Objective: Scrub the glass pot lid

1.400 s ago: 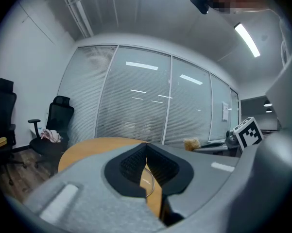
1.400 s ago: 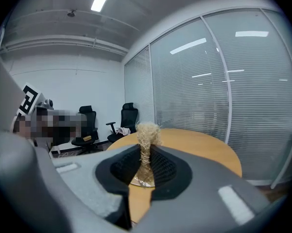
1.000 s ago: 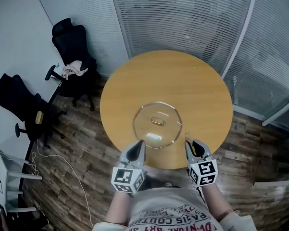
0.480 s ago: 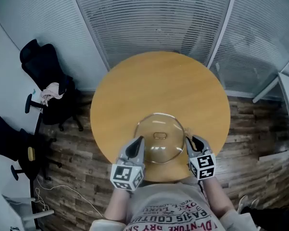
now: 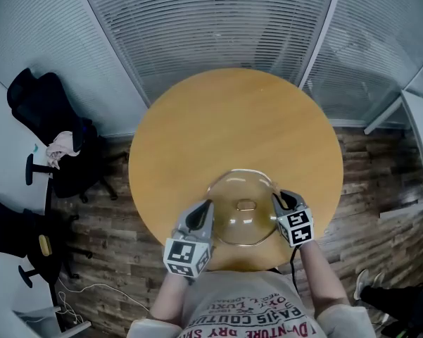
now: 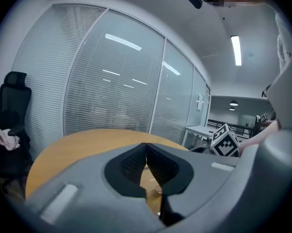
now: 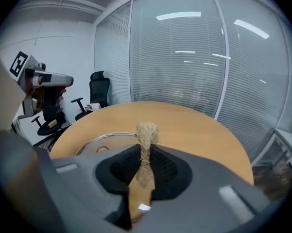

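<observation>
At the worktop's 9 o'clock stand two black office chairs, one point(image 5: 35, 94) by the wall and one point(image 5: 10, 234) lower down on the brown wood-plank floor point(image 5: 105, 210). The upper chair has a single crumpled pale pink cloth point(image 5: 60, 146) on its seat.

Moving in, the round, smooth, honey-coloured wooden worktop point(image 5: 232, 118) fills the middle of the head view, with ribbed white window blinds point(image 5: 211, 20) behind it at 12 o'clock.

The grey left gripper point(image 5: 205, 206), marker cube at its back, comes in at the lid's 8 o'clock. Its own view shows the black ridged fingers point(image 6: 131, 164) pressed together, tip to tip, with nothing between them.

There's one round clear glass pot lid point(image 5: 243, 206) with a thin metal rim and a small oval handle at its centre. It lies flat at the worktop's 6 o'clock edge, closest to the person, with the wood grain showing straight through the glass.

The grey right gripper point(image 5: 276, 197) sits at the lid's 3 o'clock, right by the rim, though whether it touches I can't tell. Its fingers point(image 7: 165, 166) are clamped on one tan fibrous scrubber tuft point(image 7: 146, 132), coarse and frayed, poking up past the tips. In that view the lid point(image 7: 107, 140) lies at 9 o'clock of the tuft.
</observation>
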### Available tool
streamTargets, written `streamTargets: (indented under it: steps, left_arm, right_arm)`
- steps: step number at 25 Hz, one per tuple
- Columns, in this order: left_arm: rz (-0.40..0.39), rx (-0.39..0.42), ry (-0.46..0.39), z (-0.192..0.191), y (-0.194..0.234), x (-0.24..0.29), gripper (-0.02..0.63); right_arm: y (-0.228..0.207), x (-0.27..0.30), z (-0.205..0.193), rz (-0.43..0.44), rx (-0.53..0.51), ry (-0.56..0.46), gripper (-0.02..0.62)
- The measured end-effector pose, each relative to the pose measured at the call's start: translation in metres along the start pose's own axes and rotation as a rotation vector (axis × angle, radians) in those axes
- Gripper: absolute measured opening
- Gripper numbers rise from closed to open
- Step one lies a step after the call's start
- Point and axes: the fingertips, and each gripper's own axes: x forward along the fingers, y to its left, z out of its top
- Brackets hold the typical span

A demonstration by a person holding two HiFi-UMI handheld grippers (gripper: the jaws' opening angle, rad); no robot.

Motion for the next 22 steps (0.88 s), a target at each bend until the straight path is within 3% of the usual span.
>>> streamTargets:
  steps: [3, 7, 13, 17, 22]
  left_arm:
    - [-0.013, -0.003, 0.02, -0.009, 0.009, 0.006, 0.008]
    - [-0.019, -0.015, 0.053, -0.025, 0.025, 0.007, 0.008]
    - [-0.025, -0.03, 0.087, -0.041, 0.036, 0.007, 0.008]
    - [-0.024, -0.041, 0.107, -0.05, 0.04, 0.008, 0.008]
    - [-0.029, -0.052, 0.103, -0.051, 0.044, 0.007, 0.008]
  right_arm:
    - [-0.006, 0.023, -0.004, 0.021, 0.04, 0.033, 0.06]
    - [-0.002, 0.057, -0.007, 0.052, -0.058, 0.107, 0.058]
    - [0.033, 0.087, -0.025, 0.284, -0.451, 0.235, 0.06]
    - [0.043, 0.093, -0.033, 0.333, -0.67, 0.3, 0.058]
    - [0.055, 0.097, -0.042, 0.388, -0.836, 0.346, 0.058]
